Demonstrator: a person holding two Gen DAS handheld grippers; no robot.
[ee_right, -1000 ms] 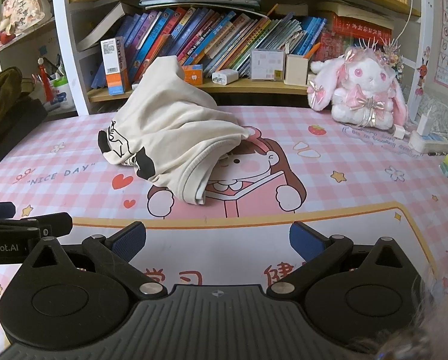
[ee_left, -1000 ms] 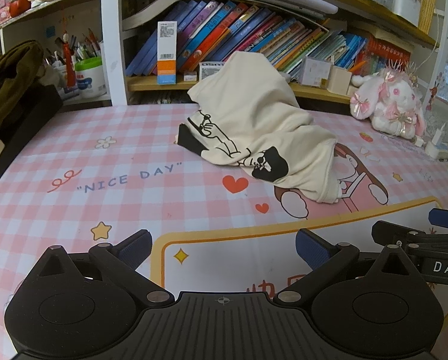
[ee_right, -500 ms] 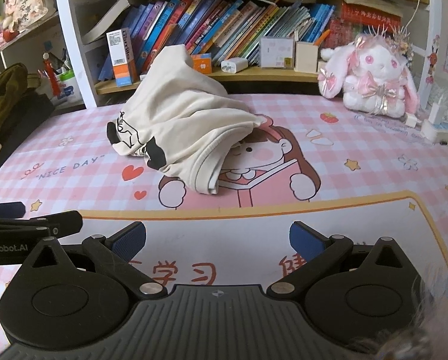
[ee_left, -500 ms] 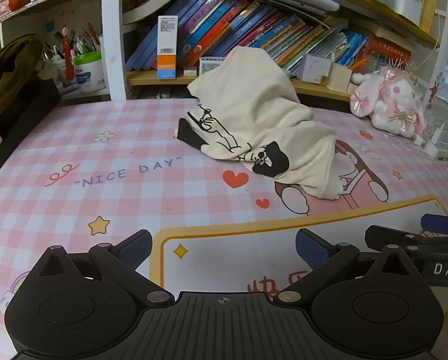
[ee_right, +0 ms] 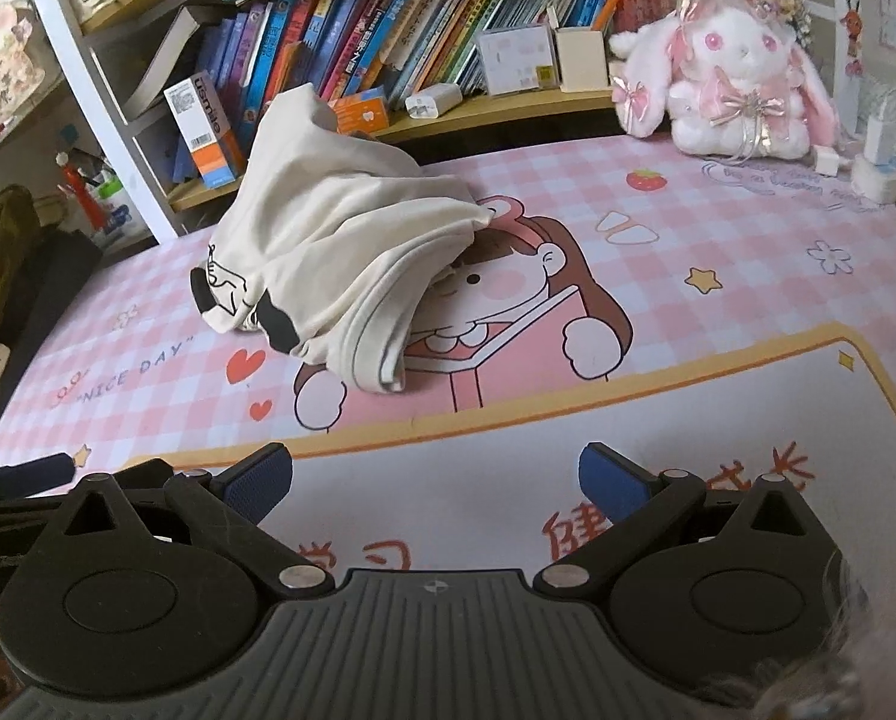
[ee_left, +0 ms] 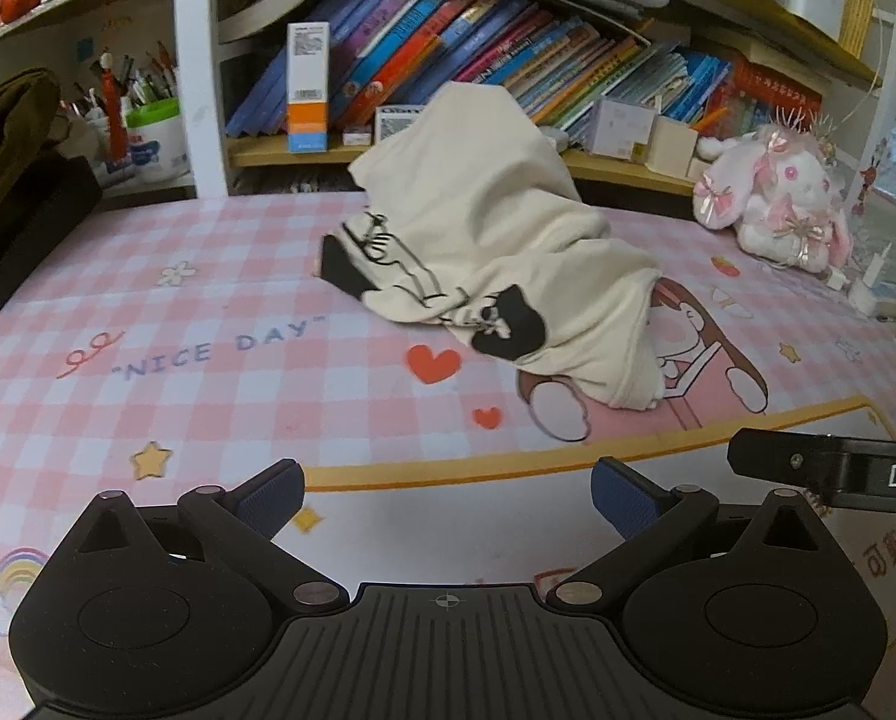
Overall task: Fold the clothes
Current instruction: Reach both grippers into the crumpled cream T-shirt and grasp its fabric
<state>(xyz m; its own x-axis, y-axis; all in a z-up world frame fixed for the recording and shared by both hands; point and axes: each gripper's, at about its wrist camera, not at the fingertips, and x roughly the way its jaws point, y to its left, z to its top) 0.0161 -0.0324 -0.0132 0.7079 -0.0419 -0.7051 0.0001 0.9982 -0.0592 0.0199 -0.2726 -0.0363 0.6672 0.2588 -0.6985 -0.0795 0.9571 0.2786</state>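
Centrally, cream shirt (ee_left: pixel 496 258) crumpled in a heap on pink checked mat (ee_left: pixel 207 312), left gripper (ee_left: pixel 448 492) and right gripper (ee_right: pixel 435 480) both spread wide, empty, well short of it.

Garment (ee_left: pixel 496 240) cream, black line-drawn print with solid black patches. Table mat (ee_left: pixel 219 324) pink-and-white check, red hearts, yellow stars, blue "NICE DAY" lettering, orange-bordered white panel. Plush rabbit (ee_right: pixel 736 78) white, pink bows. Gripper pads (ee_right: pixel 255 483) blue on black frames.
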